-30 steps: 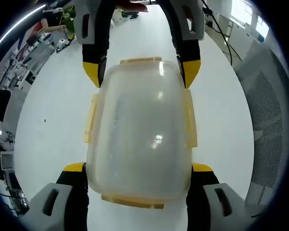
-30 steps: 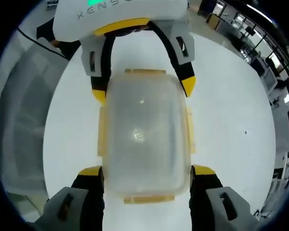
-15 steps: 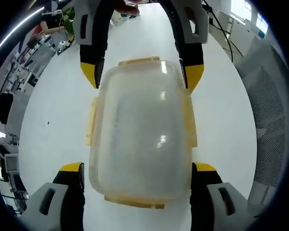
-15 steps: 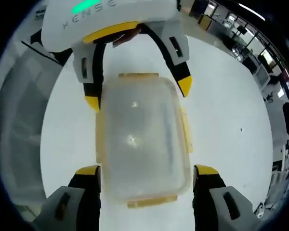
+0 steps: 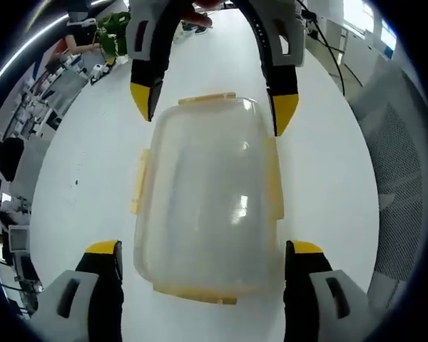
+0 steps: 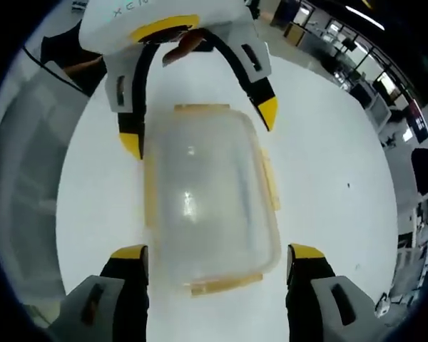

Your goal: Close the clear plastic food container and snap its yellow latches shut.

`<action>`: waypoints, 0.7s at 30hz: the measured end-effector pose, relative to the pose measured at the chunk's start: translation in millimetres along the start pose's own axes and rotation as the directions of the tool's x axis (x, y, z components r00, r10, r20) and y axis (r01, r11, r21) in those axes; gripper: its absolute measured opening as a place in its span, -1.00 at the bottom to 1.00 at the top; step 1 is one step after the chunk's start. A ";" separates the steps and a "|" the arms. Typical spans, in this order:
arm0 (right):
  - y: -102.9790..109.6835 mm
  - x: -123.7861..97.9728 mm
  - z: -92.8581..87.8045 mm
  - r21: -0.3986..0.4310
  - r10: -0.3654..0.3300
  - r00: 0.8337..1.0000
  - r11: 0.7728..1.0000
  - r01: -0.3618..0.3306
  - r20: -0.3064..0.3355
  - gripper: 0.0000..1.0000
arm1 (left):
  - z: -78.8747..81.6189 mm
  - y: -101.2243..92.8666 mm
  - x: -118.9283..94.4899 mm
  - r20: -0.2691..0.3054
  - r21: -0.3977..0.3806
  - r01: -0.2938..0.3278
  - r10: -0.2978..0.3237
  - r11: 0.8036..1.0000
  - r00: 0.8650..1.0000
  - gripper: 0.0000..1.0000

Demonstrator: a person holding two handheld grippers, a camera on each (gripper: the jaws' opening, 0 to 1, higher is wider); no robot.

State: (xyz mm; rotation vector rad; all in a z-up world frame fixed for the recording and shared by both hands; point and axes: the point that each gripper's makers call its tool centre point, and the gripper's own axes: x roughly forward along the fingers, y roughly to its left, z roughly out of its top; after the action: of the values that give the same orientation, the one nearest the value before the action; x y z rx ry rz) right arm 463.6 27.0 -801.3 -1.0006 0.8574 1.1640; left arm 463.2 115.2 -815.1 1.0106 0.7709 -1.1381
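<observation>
Both of our two-jaw grippers face each other over the clear plastic food container with yellow latches (image 5: pixel 205 203), which sits lid-down-looking on the white tabletop (image 5: pixel 78 178). Our left gripper (image 5: pixel 203 249) has its yellow-tipped jaws spread wide, one on either side of the container's near end, apart from its walls and grasping nothing. Our right gripper (image 6: pixel 210 253) is likewise released, jaws wide and straddling the opposite end of the container (image 6: pixel 203 199).

Taking the container as the landmark: its long axis runs straight from one gripper to the other, so each tool looks down its length. In the left gripper view the right gripper (image 5: pixel 214 117) stands at the container's far end with its tips just outside the far corners; in the right gripper view the left gripper (image 6: pixel 200 132) does the same.

The lid appears seated on the base. Yellow latch (image 5: pixel 197 293) lies at the container's near end, another (image 5: pixel 207 99) at its far end, and one along each long side (image 5: pixel 138 181). All seem flared outwards, not yet pressed down, though we cannot be certain through the clear plastic.

We judge each gripper is nearest its own end latch, so the coming move turns on pressing those ends first, along the long axis.
</observation>
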 end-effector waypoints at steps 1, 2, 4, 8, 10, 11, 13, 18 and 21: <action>0.1 -0.6 -0.9 0.002 -0.002 1.000 1.000 0.002 -0.002 0.59 | 0.2 -2.3 -1.0 0.009 -0.018 0.007 -0.007 1.000 1.000 0.92; 0.2 -2.3 -1.0 0.009 -0.007 1.000 1.000 0.007 0.002 0.59 | 0.9 -3.1 -1.7 0.019 -0.026 0.008 -0.007 1.000 1.000 0.92; 0.9 -5.2 0.0 0.023 -0.010 1.000 1.000 0.010 0.013 0.59 | -0.7 -2.9 -2.8 0.021 -0.040 0.000 0.001 0.999 1.000 0.92; 1.0 -10.4 2.4 0.051 -0.023 0.999 0.998 0.021 0.032 0.59 | -1.2 -3.2 -7.5 0.044 -0.095 -0.010 0.014 0.995 0.999 0.92; 0.5 -12.2 4.4 0.066 -0.030 0.999 0.997 0.027 0.045 0.59 | -1.9 -3.7 -10.0 0.053 -0.118 -0.013 0.020 0.993 0.998 0.92; 0.1 -13.6 5.4 0.076 -0.036 0.998 0.997 0.032 0.053 0.59 | -1.8 -3.6 -10.9 0.059 -0.126 -0.017 0.025 0.992 0.998 0.92; 1.4 -14.8 7.7 0.100 -0.037 0.997 0.995 0.030 0.071 0.59 | -3.3 -4.3 -12.6 0.065 -0.142 -0.023 0.033 0.990 0.997 0.92; 0.7 -17.9 11.2 0.122 -0.063 0.993 0.991 0.051 0.096 0.59 | -6.1 -4.2 -20.3 0.083 -0.181 -0.046 0.061 0.982 0.995 0.92; 1.3 -20.5 14.2 0.156 -0.071 0.990 0.986 0.052 0.121 0.59 | -8.0 -4.2 -24.4 0.098 -0.222 -0.054 0.078 0.974 0.992 0.91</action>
State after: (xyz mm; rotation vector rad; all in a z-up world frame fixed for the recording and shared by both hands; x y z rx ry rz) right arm 458.8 33.9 -777.8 -0.8142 0.7972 1.0803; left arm 452.7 131.0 -797.3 0.7799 0.7539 -1.0168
